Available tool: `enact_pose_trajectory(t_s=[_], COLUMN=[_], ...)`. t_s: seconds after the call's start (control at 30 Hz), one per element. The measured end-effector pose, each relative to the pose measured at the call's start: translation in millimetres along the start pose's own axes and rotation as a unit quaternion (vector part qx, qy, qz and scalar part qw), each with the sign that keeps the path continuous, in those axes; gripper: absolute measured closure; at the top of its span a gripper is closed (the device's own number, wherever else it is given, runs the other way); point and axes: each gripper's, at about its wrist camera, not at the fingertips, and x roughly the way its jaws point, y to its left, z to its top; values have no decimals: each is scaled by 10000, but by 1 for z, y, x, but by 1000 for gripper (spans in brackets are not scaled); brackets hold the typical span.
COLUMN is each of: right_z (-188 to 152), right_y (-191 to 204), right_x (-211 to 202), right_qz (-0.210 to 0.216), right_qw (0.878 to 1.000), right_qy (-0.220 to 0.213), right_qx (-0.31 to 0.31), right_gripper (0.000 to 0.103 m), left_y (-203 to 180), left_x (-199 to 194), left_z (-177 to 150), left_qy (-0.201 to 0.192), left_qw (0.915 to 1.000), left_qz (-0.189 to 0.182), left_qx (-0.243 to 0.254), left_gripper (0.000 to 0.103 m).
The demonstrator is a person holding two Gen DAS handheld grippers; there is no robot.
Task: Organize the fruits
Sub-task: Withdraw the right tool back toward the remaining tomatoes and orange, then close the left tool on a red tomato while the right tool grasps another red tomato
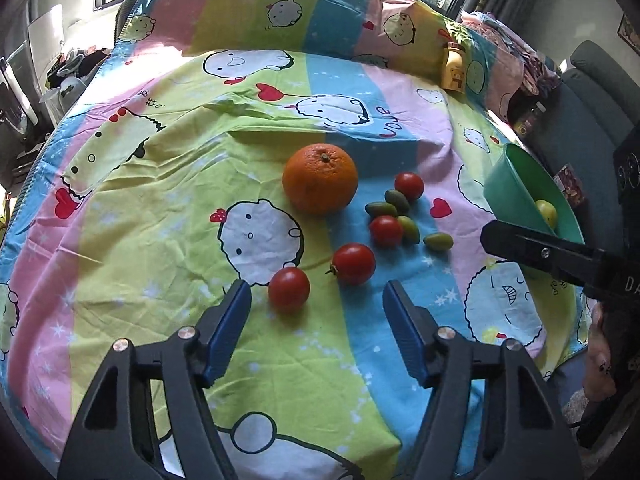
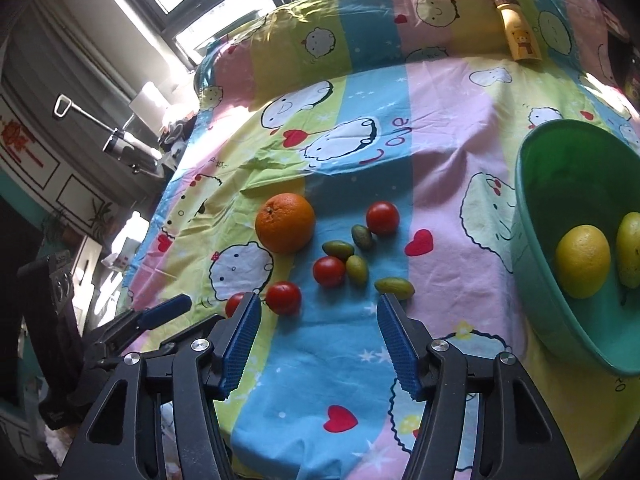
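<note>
Cartoon-print cloth (image 1: 168,184) covers the table, with an orange (image 1: 320,178), red tomatoes (image 1: 354,263) and small green fruits (image 1: 438,241) loose near its middle. Both the left gripper (image 1: 316,300) and right gripper (image 2: 318,312) hover with jaws parted, grasping nothing. At the right, a green bowl (image 2: 536,216) holds a lemon (image 2: 583,261)

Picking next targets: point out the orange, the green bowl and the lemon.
orange (image 1: 320,178): left wrist view, middle of its peel.
green bowl (image 2: 560,184): right wrist view, bare inner wall.
lemon (image 2: 583,261): right wrist view, middle of its rind.
</note>
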Motion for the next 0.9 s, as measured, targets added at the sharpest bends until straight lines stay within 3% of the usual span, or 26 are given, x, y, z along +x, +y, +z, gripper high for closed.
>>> enact_pose_trajectory(t_s=[0.23,0.4,0.9], right_z=[8,9,8], right_y=[13,26,33], right_x=[47,73,104], right_qz=[534,164,-125], right_qw=[9967,9968,9940], right_qy=[584,784,1054], right_qx=[168,-52,-257], right_gripper=[40,44,48], left_y=[14,18,15], left_x=[24,30,42], left_z=[-1,-1,2], left_qy=[320,363,378], left_qw=[9987,9983,9989], left_qz=[-193,-202,-157], left_qx=[-336,-417,-241], left_gripper=[49,49,55])
